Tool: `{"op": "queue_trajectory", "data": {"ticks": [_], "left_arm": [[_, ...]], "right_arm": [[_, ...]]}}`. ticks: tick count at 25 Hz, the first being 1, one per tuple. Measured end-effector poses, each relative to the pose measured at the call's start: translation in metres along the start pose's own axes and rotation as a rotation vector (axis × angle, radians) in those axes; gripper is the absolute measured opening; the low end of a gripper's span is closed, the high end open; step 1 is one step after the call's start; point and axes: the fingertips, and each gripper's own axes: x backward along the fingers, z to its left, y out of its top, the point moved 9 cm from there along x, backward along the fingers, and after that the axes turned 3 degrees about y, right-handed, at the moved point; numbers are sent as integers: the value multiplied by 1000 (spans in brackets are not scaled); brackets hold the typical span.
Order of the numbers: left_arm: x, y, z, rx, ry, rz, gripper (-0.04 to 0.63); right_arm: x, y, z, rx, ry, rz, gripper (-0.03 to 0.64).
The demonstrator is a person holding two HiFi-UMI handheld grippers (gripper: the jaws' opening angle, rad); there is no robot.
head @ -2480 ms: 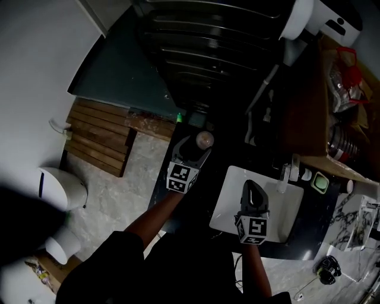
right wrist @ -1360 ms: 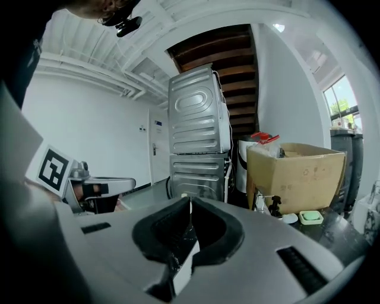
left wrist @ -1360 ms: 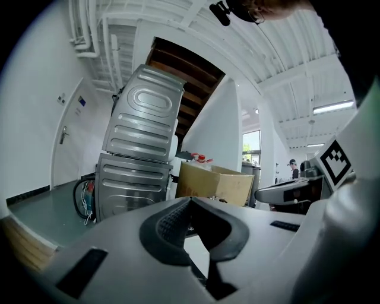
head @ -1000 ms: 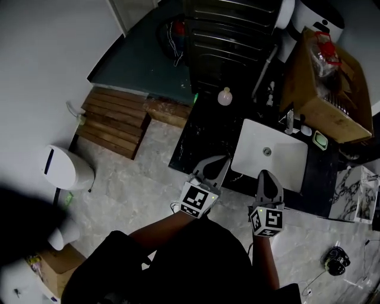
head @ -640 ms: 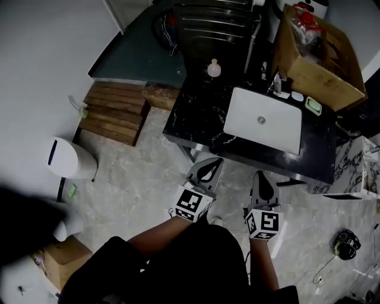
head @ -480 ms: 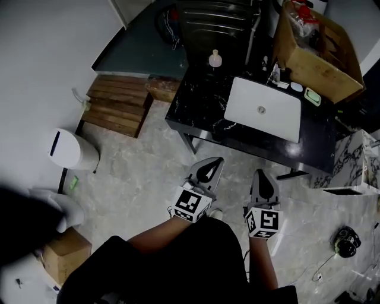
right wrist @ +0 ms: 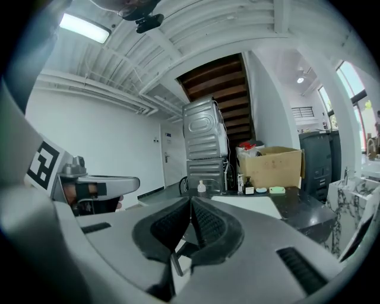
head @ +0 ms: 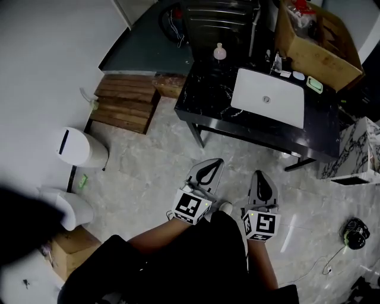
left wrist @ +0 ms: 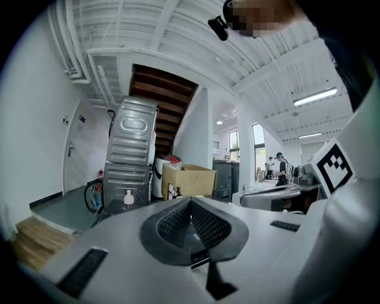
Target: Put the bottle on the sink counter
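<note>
Since a moment ago you have backed away from the sink, and both grippers now hang over the grey stone floor (head: 148, 178) instead of over the counter. Your small pale plastic bottle (head: 219, 53) stands upright on the black marble sink counter (head: 205, 101), at its far left corner, well apart from both grippers. To the bottle's right, set into the same counter, lies the white rectangular basin (head: 285, 110), with a gap of dark stone between the two. Behind the bottle rise the stacked grey metal appliances (head: 217, 18), and past the basin sits a brown cardboard box (head: 323, 44) with its top open.

Your left gripper (head: 214, 163) is clenched, its ribbed black pads pressed together with nothing between them. Your right gripper (head: 259, 176) is likewise clenched and empty, just beside the left one and pointing towards the counter. Off to your left, a slatted wooden pallet (head: 127, 107) lies against the wall, and a white lidded bin (head: 80, 148) stands nearer to you.
</note>
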Motion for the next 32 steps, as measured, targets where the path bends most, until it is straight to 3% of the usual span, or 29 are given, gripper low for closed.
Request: {"op": "queue_trajectory", "data": {"ticks": [9,17,32], "left_arm": [[38,-10,59,24,27,2,15],[46,2,95,26,46,-41,15],[39,7,115,21,48,-76,15]], "right_arm": [[-4,7,29,31,-96,-19,38],[-23,17,45,46,-75,4,38],[-44,22,46,73,-59,-6,37]]}}
